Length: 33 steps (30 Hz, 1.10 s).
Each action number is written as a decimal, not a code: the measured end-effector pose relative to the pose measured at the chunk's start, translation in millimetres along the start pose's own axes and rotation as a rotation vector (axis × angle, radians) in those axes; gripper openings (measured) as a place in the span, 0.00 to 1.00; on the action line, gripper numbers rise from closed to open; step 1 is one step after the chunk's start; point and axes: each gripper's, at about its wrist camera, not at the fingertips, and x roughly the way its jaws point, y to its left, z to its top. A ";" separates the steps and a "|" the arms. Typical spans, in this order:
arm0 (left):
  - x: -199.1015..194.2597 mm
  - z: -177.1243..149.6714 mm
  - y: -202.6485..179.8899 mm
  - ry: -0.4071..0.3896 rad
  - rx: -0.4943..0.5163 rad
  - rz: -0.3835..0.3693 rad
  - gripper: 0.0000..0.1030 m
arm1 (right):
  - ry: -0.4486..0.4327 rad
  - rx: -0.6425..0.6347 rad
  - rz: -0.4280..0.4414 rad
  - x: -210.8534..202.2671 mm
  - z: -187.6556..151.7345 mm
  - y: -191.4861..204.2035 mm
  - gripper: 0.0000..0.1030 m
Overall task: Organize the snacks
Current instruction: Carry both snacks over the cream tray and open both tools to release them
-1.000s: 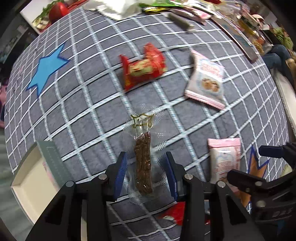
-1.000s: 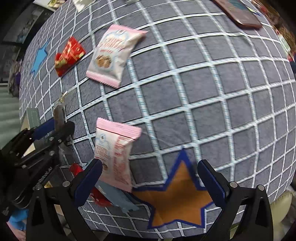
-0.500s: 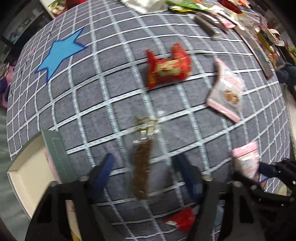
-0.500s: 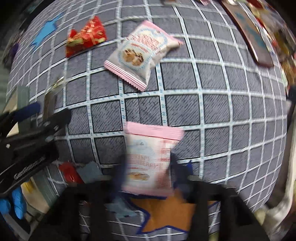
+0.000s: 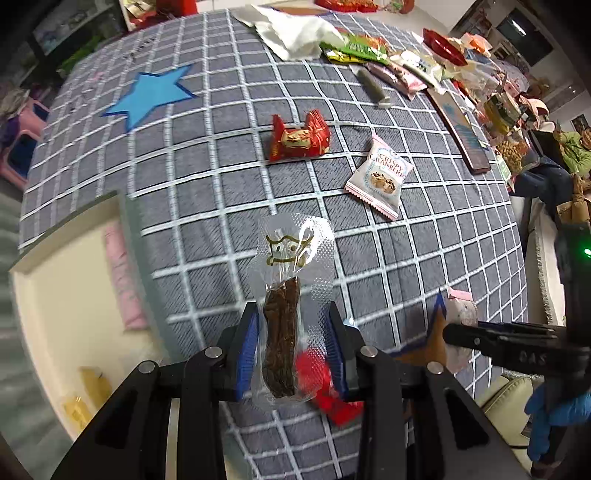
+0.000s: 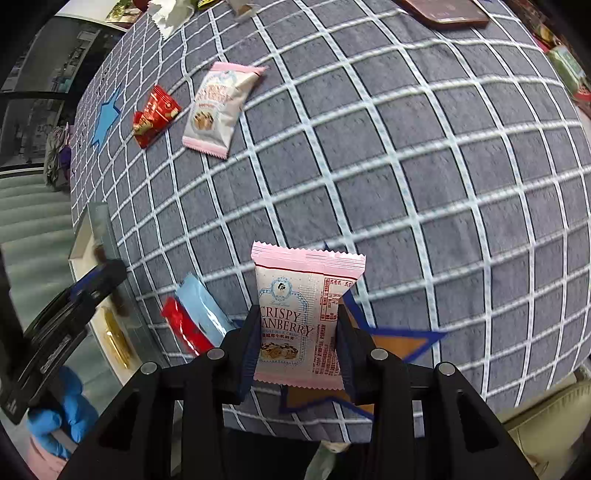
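My left gripper [image 5: 291, 339] is shut on a clear packet with a brown meat stick [image 5: 281, 332] and holds it above the grey checked cloth [image 5: 221, 177]. My right gripper [image 6: 297, 332] is shut on a pink Crispy Cranberry packet [image 6: 304, 314], lifted over the orange star [image 6: 399, 343]. A second pink packet [image 5: 380, 181] and a red wrapped snack [image 5: 299, 138] lie further out on the cloth. A cream box [image 5: 62, 302] with a pink packet and yellow pieces inside sits at the left edge; it also shows in the right wrist view [image 6: 83, 243].
A red packet and a light blue packet [image 6: 201, 314] lie by the orange star. A blue star [image 5: 151, 94] marks the far left. Several snacks, tissue [image 5: 295, 33] and a brown board [image 5: 463, 133] crowd the far edge. A sofa [image 6: 546, 413] lies at right.
My left gripper closed on the meat stick packet and lifted it off the cloth. My right gripper moved over the pink packet, closed on it and raised it.
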 end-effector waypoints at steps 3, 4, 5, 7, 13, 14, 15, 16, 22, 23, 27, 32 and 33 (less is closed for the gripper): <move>-9.0 -7.1 9.0 -0.026 -0.023 0.039 0.36 | 0.010 -0.020 -0.003 1.4 -4.6 1.8 0.38; -7.5 -8.9 11.4 -0.033 -0.034 0.054 0.36 | 0.012 -0.033 -0.005 -2.4 -2.9 -1.6 0.38; -10.6 -13.1 6.6 -0.038 -0.044 0.065 0.36 | 0.015 -0.047 -0.007 -2.4 -1.2 0.1 0.38; -23.2 -28.9 17.0 -0.048 -0.069 0.100 0.36 | 0.020 -0.083 -0.012 -0.2 5.4 15.0 0.38; -42.7 -63.7 51.0 -0.071 -0.178 0.140 0.37 | 0.030 -0.236 -0.037 -4.4 14.1 65.2 0.38; -44.4 -67.7 56.8 -0.075 -0.196 0.147 0.37 | 0.031 -0.263 -0.040 -8.0 11.4 71.7 0.38; -46.5 -72.8 64.5 -0.079 -0.215 0.155 0.37 | 0.033 -0.292 -0.042 -13.1 6.6 74.6 0.38; -48.7 -77.3 71.5 -0.081 -0.230 0.159 0.37 | 0.038 -0.321 -0.045 -11.0 7.8 86.4 0.38; -52.2 -99.1 117.0 -0.087 -0.332 0.191 0.37 | 0.081 -0.486 -0.057 5.7 1.7 158.4 0.38; -52.4 -100.8 122.0 -0.089 -0.339 0.189 0.37 | 0.088 -0.508 -0.054 9.4 0.9 170.8 0.38; -50.8 -108.3 142.2 -0.100 -0.370 0.193 0.37 | 0.117 -0.593 -0.045 23.6 -4.1 218.9 0.38; -42.6 -117.9 153.2 -0.095 -0.388 0.185 0.39 | 0.143 -0.658 -0.041 39.2 -11.4 267.7 0.38; -40.5 -119.8 154.1 -0.092 -0.387 0.182 0.41 | 0.146 -0.674 -0.044 42.7 -12.3 276.9 0.38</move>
